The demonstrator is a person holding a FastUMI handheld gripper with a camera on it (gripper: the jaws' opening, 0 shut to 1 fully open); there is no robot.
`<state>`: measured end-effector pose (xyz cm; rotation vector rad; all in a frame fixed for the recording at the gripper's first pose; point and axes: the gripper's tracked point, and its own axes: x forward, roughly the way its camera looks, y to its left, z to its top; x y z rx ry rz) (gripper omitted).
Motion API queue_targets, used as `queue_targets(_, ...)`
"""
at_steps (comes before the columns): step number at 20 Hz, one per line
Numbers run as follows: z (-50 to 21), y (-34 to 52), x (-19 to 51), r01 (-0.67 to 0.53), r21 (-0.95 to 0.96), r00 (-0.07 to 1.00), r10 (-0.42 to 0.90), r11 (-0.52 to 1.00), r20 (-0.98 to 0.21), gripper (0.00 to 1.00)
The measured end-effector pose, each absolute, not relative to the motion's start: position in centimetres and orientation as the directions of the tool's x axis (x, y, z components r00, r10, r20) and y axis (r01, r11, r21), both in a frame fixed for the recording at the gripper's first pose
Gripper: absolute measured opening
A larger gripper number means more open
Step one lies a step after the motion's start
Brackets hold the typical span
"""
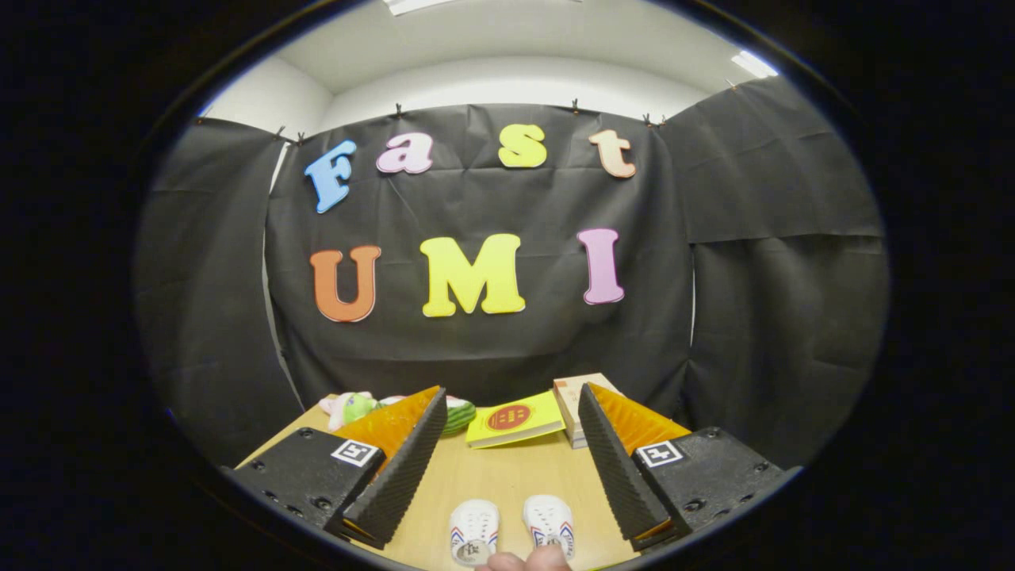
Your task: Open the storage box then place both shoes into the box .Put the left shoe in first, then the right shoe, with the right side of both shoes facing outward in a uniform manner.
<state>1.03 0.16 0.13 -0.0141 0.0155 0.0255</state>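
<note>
Shoes (511, 530) between parted tongs (511, 428)

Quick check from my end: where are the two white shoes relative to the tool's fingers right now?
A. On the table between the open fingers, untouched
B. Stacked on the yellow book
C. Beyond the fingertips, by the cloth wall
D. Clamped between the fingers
A: the white shoes sit side by side on the wooden table, with the tool open and its fingers well clear of them.
</note>
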Motion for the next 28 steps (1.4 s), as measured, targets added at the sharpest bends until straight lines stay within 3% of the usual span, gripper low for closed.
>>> queue_targets(15, -1.6, 2.4, 1.1, -0.153, 0.026, 0.985, 0.155, 0.988, -0.081, 1.0)
queue_targets(22, -5.6, 7.1, 2.1, -0.286, 0.076, 0.939, 0.295, 0.955, -0.175, 1.0)
queue_targets(28, -12.8, 12.7, 2.9, -0.412, 0.222, 0.824, 0.465, 0.884, -0.324, 1.0)
